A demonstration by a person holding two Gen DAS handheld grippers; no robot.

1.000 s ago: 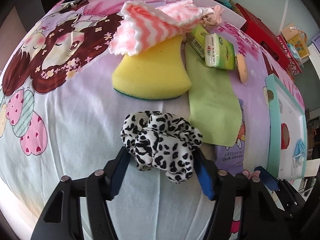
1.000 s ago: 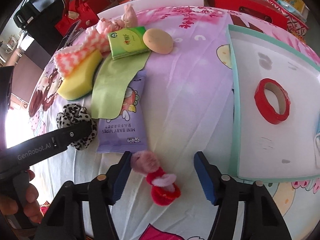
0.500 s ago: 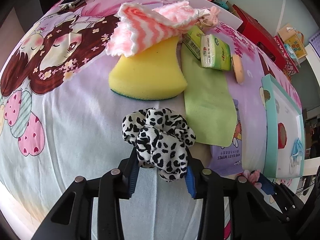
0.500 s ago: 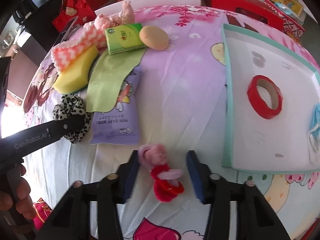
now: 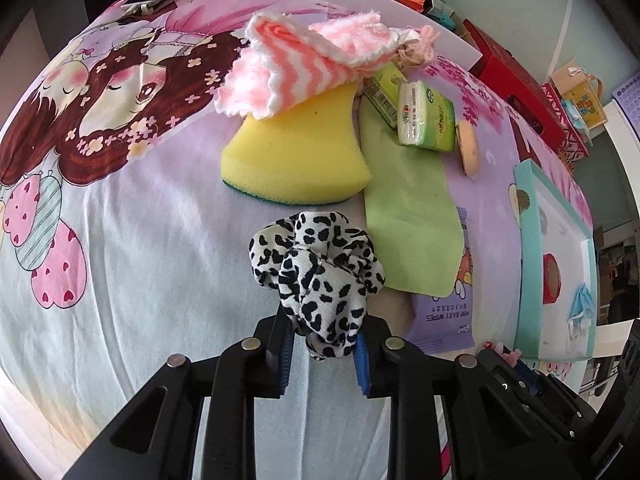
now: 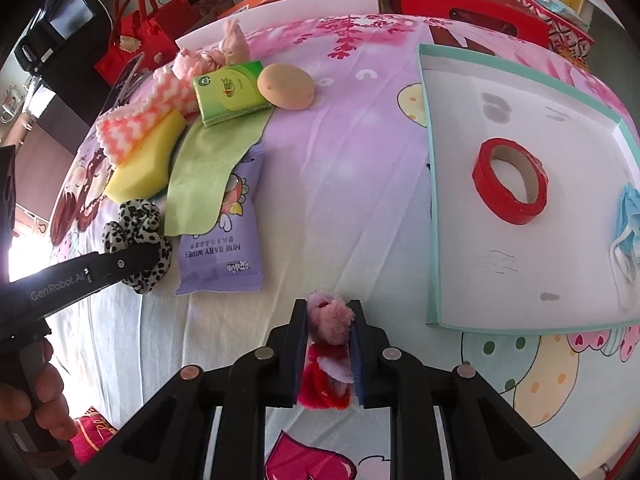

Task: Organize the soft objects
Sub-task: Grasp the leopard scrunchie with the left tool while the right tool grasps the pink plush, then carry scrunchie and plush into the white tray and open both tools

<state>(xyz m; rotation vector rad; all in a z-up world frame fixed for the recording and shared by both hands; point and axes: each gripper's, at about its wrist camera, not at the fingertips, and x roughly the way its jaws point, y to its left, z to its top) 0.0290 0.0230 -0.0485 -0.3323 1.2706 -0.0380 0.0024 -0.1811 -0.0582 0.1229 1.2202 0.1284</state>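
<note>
Cartoon-print bedsheet [image 5: 120, 280], cluttered. Left gripper [image 5: 322, 354] closing on leopard-print fabric scrunchie [image 5: 320, 268]; right gripper [image 6: 329, 354] closing on pink-and-red plush toy [image 6: 330, 344]. Grasp step; next, probably lift towards mint-rimmed white tray [image 6: 434, 240].

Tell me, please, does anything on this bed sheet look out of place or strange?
One thing stands out: the roll of red tape lying in the white tray beside the blue face mask. It is stiff, not soft like the other things. The pink striped cloth lies crumpled over the yellow sponge.
</note>
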